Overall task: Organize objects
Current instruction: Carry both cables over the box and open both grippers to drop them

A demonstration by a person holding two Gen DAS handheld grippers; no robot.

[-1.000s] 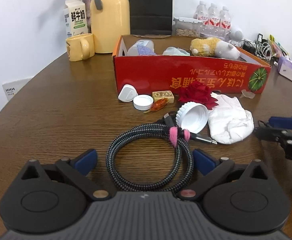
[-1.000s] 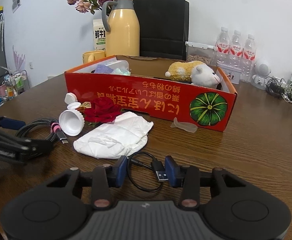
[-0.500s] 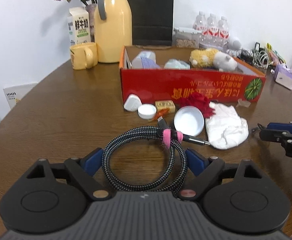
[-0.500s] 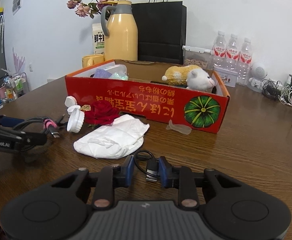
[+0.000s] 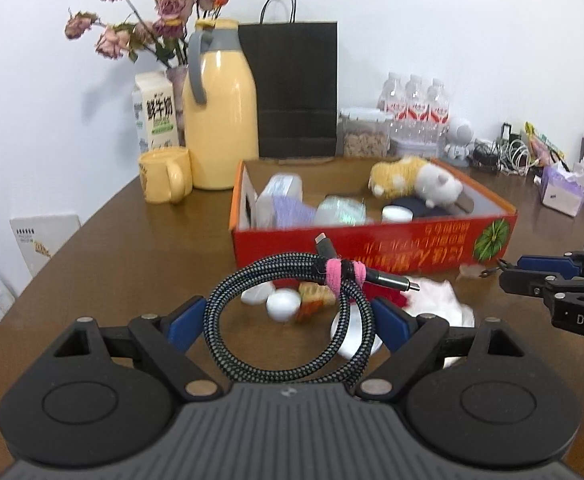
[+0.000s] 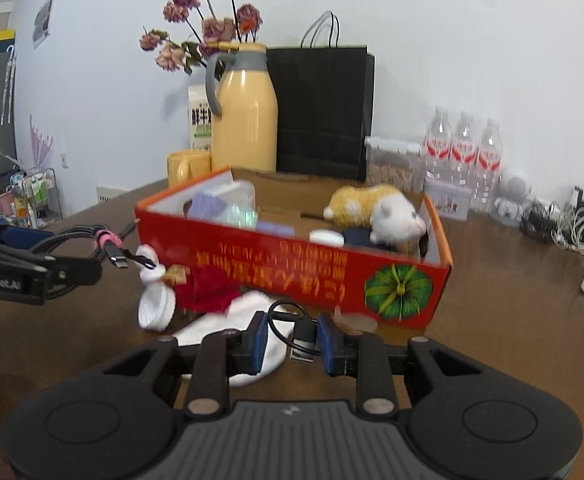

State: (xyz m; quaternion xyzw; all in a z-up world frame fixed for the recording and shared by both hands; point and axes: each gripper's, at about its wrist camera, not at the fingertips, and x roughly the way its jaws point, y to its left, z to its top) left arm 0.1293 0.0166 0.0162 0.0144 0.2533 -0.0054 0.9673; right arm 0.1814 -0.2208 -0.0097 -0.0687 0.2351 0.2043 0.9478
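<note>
One red cardboard box, three water bottles, one yellow jug, one yellow mug, one milk carton, one black paper bag, two coiled cables, one plush toy, two tools.

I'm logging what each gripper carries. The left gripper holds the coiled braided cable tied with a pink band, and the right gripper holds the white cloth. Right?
Not quite. The left gripper does hold the braided cable, but the right gripper holds a thin black USB cable, not the white cloth, which lies on the table beneath it. The right wrist view shows this.
</note>
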